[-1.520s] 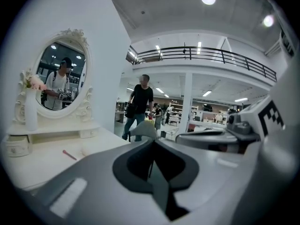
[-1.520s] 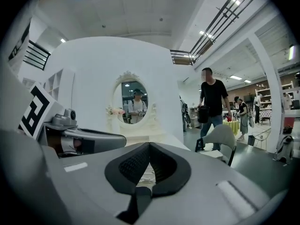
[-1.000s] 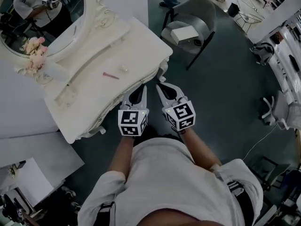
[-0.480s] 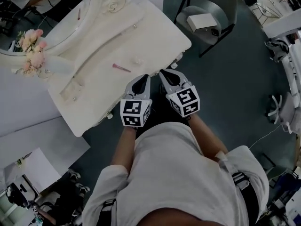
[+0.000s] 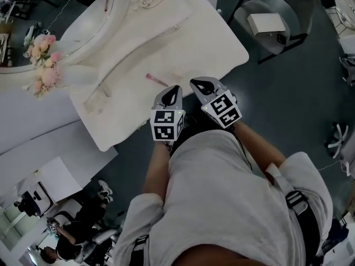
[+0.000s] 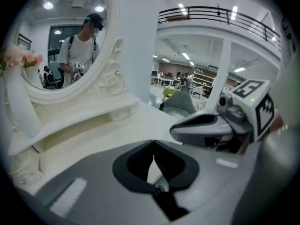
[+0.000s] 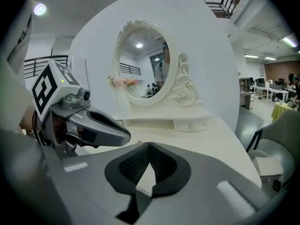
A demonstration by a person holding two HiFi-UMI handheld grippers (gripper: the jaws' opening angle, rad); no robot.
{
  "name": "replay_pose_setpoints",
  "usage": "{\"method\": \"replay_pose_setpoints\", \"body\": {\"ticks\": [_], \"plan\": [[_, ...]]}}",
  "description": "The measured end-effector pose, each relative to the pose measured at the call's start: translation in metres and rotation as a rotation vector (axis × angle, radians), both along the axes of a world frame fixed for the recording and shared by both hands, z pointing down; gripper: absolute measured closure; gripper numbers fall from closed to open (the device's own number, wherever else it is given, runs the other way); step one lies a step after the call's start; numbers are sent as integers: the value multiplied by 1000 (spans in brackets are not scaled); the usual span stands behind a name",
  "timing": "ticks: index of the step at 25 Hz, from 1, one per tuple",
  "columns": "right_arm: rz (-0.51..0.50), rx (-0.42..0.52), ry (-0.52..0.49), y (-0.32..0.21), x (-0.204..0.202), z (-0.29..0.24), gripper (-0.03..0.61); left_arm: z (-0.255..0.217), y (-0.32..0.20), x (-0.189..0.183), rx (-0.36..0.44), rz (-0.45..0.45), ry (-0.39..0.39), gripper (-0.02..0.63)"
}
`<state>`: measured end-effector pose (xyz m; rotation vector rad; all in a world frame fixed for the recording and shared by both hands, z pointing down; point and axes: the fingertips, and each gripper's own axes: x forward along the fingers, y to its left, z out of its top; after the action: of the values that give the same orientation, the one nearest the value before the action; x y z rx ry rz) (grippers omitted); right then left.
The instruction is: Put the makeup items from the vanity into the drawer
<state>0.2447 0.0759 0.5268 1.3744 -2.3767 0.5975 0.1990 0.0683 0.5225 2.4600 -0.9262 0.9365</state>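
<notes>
Well, pink flowers (image 5: 44, 57) in a vase (image 5: 77, 75) on the vanity (image 5: 199, 43).

The head camera looks from above, steeply down past the person's grey shirt (image 5: 233, 204), onto the near edge of the white carved vanity table (image 5: 188, 43), and it stays well above the table. The camera on the left gripper (image 5: 176, 88) sits low, close over the table, and faces far and left toward the oval white-framed mirror (image 6: 56, 41). The camera on the right gripper (image 5: 195, 83) sits equally low and faces this mirror more squarely. All three views share the table, the mirror and the grey round-backed chair (image 5: 277, 7) at the right. Each gripper view also shows the other gripper beside it.
</notes>
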Motion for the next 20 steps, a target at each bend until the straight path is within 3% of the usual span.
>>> {"method": "replay_pose_setpoints", "body": {"ticks": [6,10,15,20], "plan": [[-96,-69,-18,-10,14,33,578,31,-17,-6,-52,-121,-119,611],[-128,-77,-11,-25,20,42,578,50,-30,-4,-105,-168,-121,609],[-127,-98,3,-35,24,51,578,71,-42,-2,-214,-217,-69,478],[-94,-109,-1,-42,31,50,578,89,-57,-8,-259,-236,-110,379]]}}
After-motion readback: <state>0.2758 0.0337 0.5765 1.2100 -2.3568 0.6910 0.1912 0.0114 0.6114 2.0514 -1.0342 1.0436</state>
